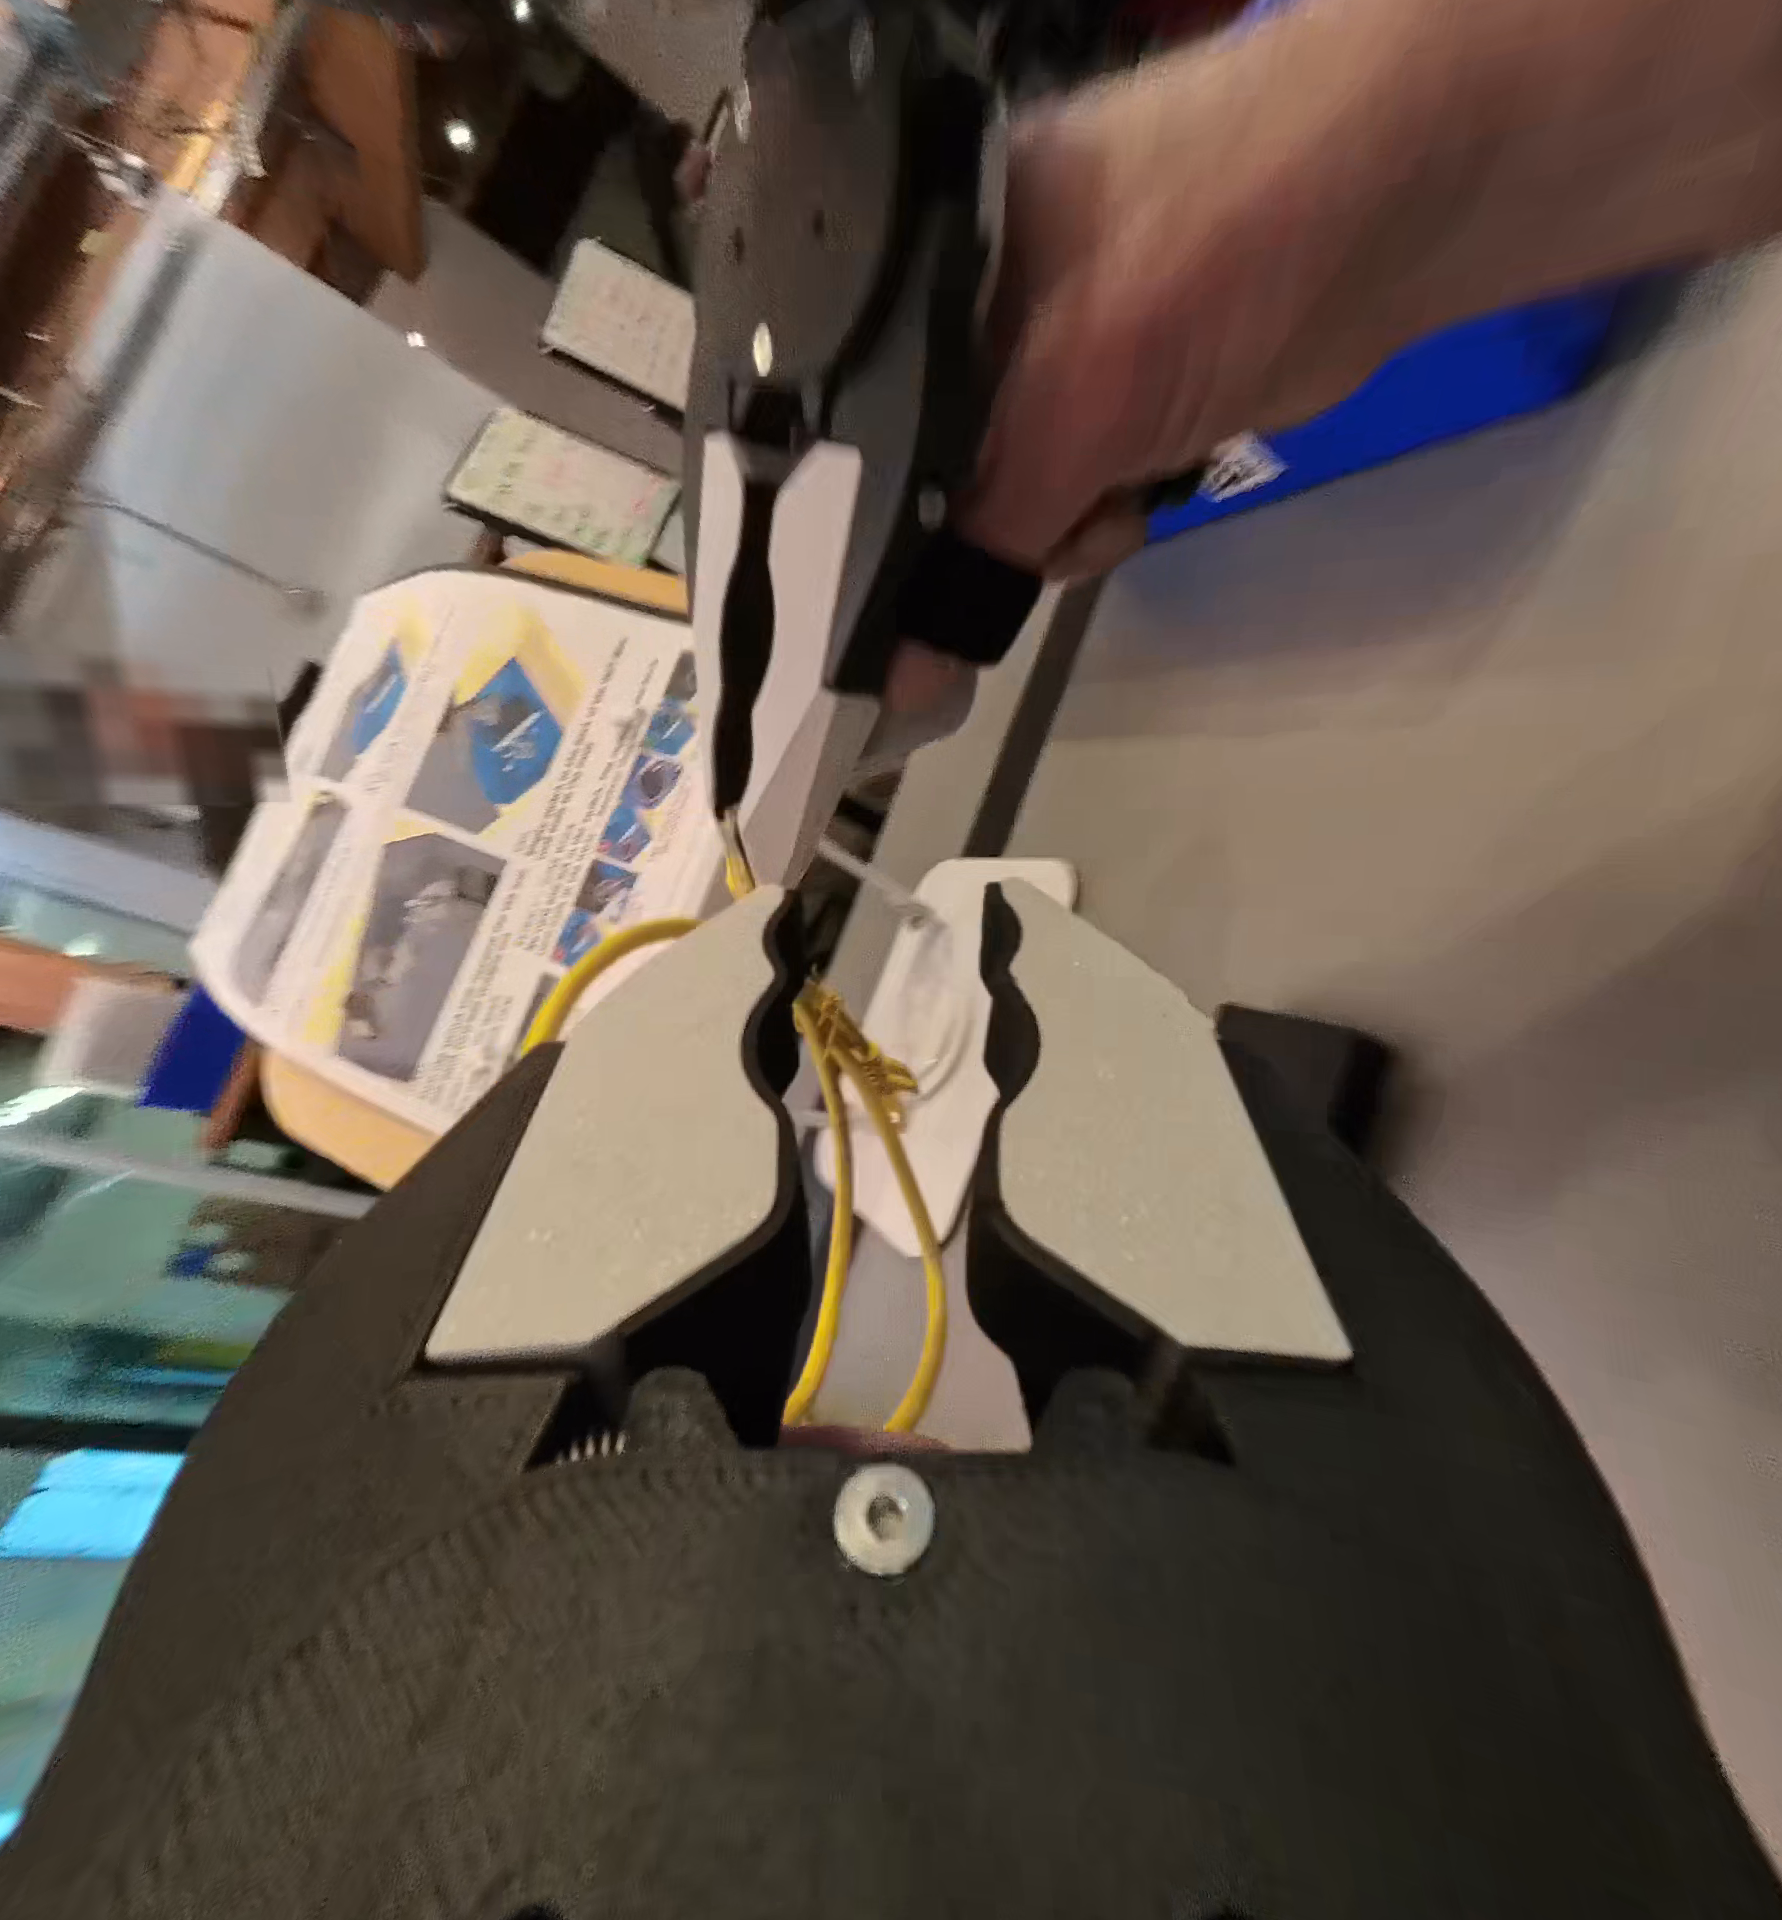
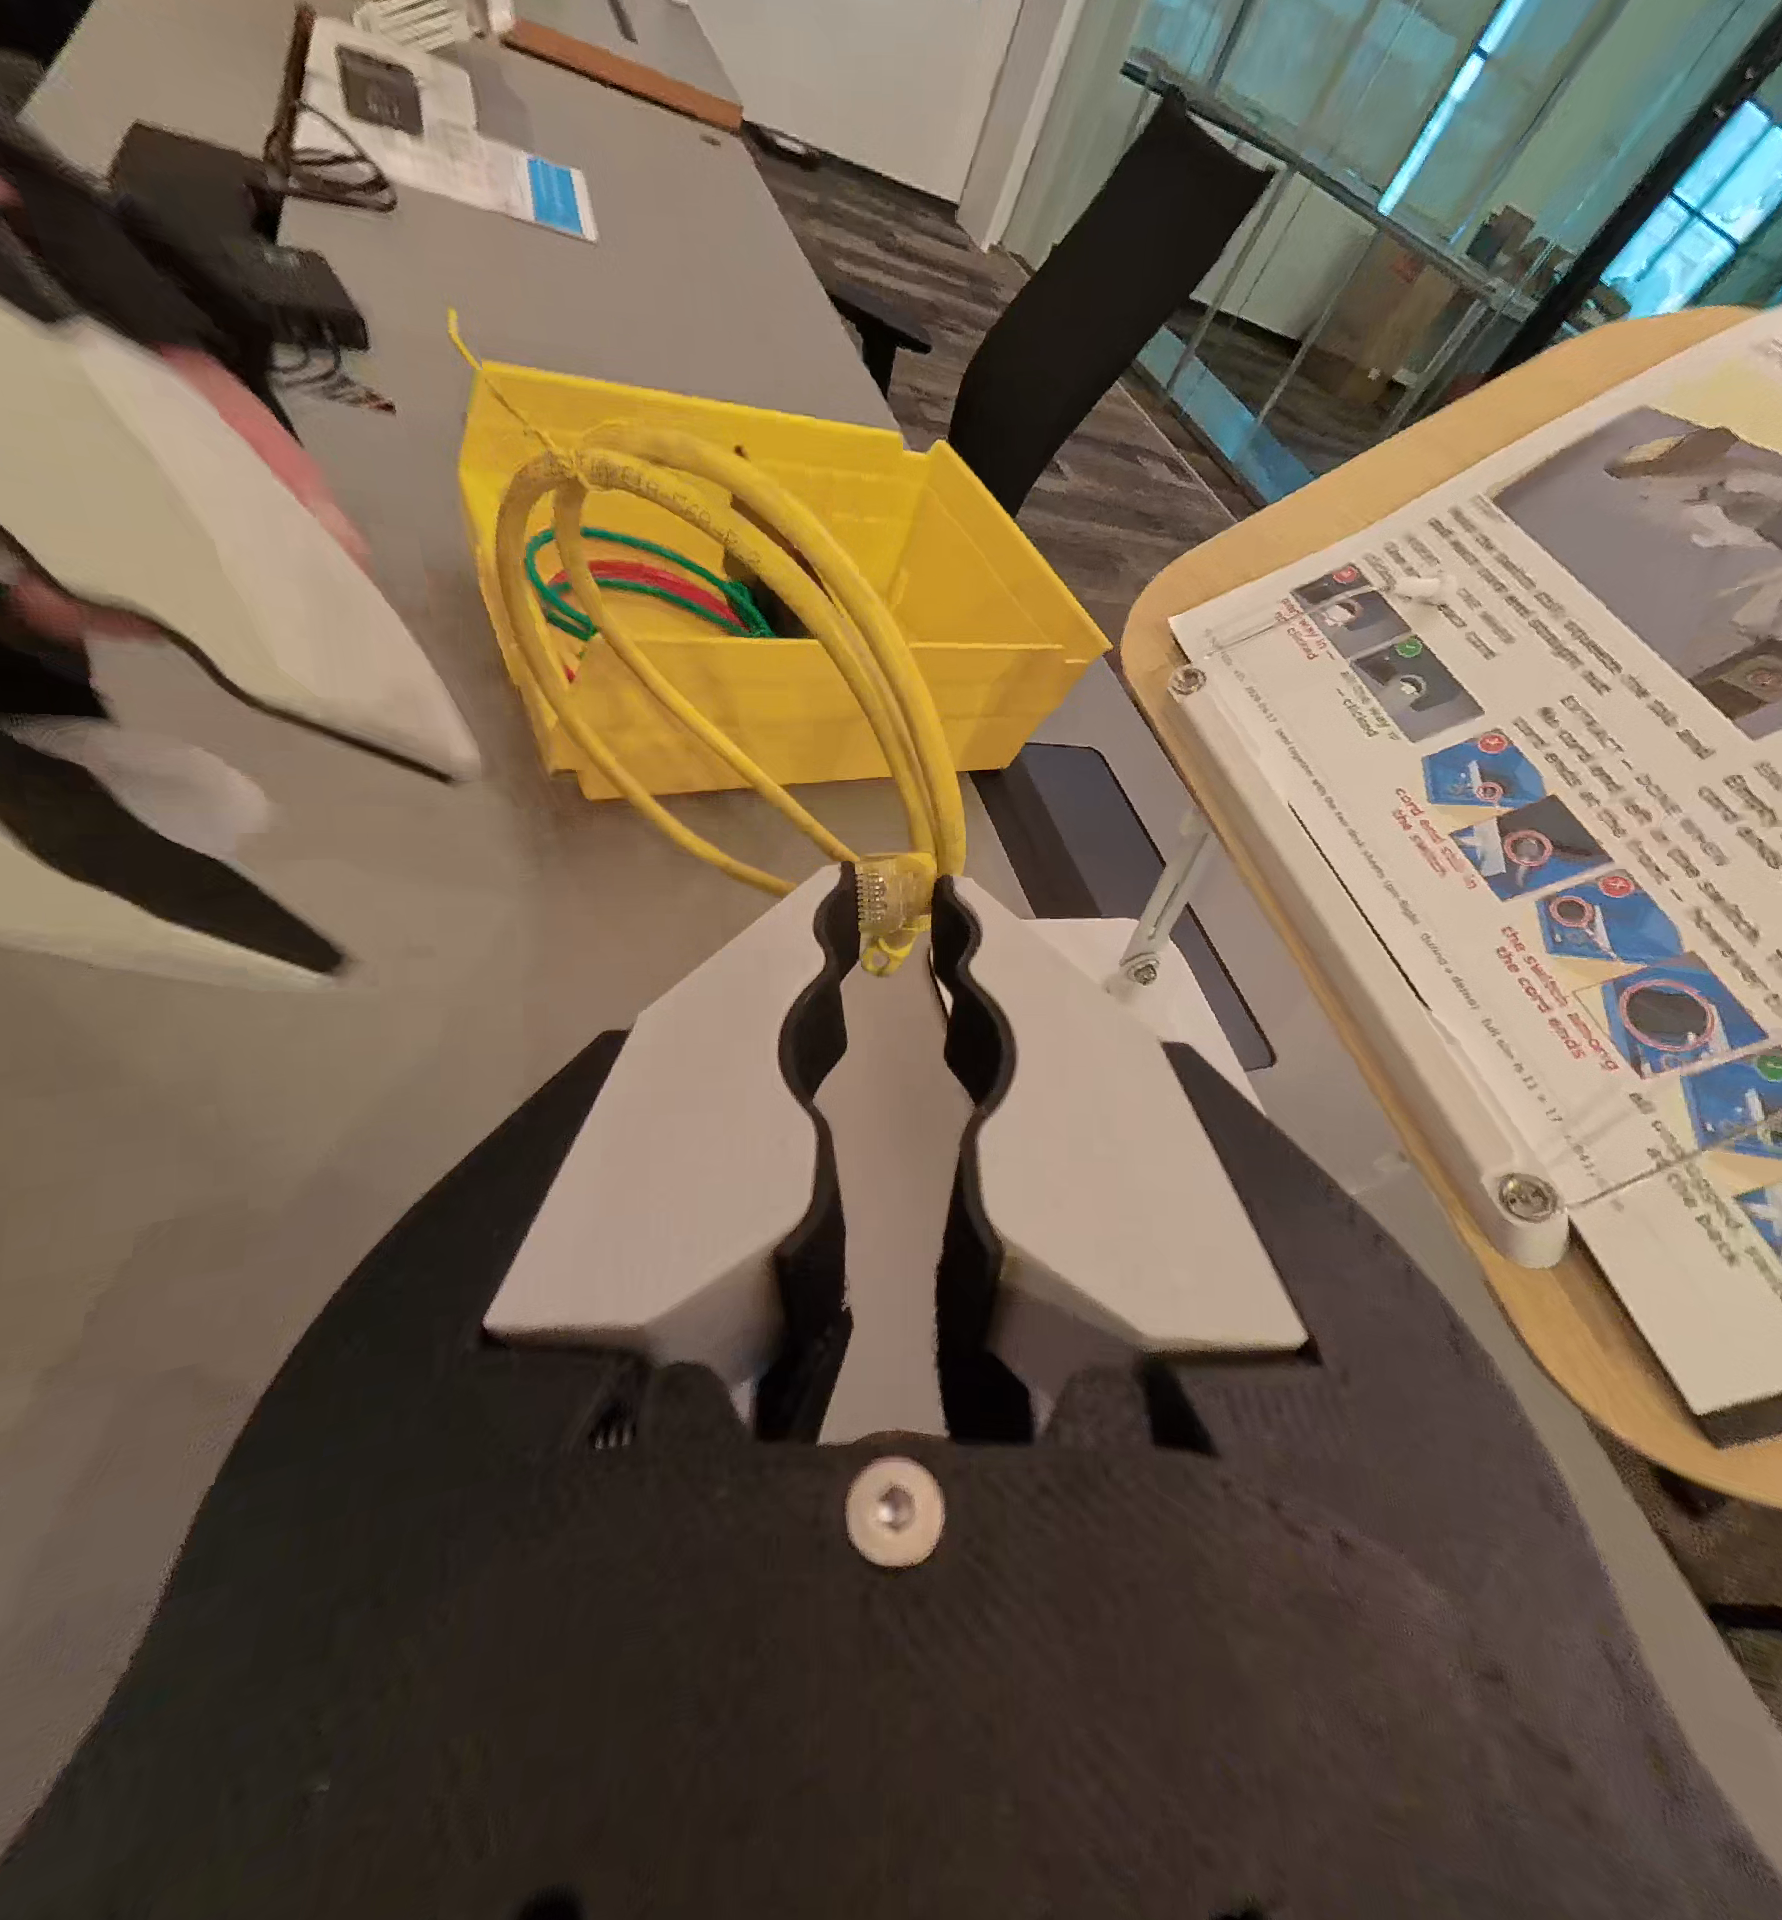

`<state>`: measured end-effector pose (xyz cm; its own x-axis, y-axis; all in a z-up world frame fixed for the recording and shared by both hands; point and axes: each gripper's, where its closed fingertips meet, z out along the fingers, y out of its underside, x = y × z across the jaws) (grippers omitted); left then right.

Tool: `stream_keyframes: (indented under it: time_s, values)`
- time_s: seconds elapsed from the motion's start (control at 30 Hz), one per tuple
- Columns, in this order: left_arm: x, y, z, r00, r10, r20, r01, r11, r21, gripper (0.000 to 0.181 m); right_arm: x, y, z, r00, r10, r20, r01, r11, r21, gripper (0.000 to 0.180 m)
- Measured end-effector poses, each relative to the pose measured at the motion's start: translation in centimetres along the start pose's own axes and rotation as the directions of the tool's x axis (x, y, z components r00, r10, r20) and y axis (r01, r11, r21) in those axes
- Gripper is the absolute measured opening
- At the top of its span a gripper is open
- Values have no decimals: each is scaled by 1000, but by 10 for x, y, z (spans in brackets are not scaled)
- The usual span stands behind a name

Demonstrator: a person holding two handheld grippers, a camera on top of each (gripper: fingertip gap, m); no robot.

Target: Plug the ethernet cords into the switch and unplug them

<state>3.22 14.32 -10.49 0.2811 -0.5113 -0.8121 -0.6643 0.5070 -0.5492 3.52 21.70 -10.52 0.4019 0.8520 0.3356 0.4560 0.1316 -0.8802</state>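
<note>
Both grippers are at work on one thin yellow ethernet cord: the right gripper, black-bodied with pale grey fingers, is clenched on the cord's clear plastic plug, pinching it at the very fingertips, while the left gripper of the same build stands with its jaws parted, a tied bundle of the cord's loops hanging between them untouched. The cord is thus held in the air above the long grey table, with its coil drooping from the plug. The step in hand looks like freeing the bundled cord so one end can reach the switch; doing it well would mean keeping the plug squarely pinched without crushing its latch tab, and closing the left fingers on the cord just beside the tie rather than on the loose loops. I cannot tell for certain which object is the switch. An open yellow plastic bin sits on the table behind the coil, holding green and red cords curled inside.
</note>
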Motion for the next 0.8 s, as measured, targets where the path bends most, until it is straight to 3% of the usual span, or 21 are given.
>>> stream_keyframes:
  time_s: [0.13, 0.3, 0.4, 0.5, 0.67, 0.8]
  values:
    - [-13, -40, -36, 968, -179, -178, 201, 973, 111, 33, -9, 5, 3, 996, -82, 36, 82, 997, -14, 12]
    - [-47, -49, -45, 933, -231, -276, 268, 958, 105, 36, -20, 3, 7, 991, -113, 70, 114, 993, -11, 12]
    - [-52, -38, -38, 952, -203, -228, 221, 974, 55, 40, -20, 1, 7, 995, -49, 85, 50, 999, -1, 12]
    - [-40, -32, -32, 989, -105, -105, 106, 994, 4, 44, -13, -3, 7, 985, 124, 120, -131, 990, 49, 11]
    - [-26, -18, -12, 976, 138, 169, -128, 989, -69, 46, -13, -10, 8, 854, 419, 308, -471, 874, 117, 12]
    - [-25, 2, 8, 978, 121, 170, -106, 990, -97, 46, -14, -13, 7, 786, 487, 380, -566, 814, 129, 12]
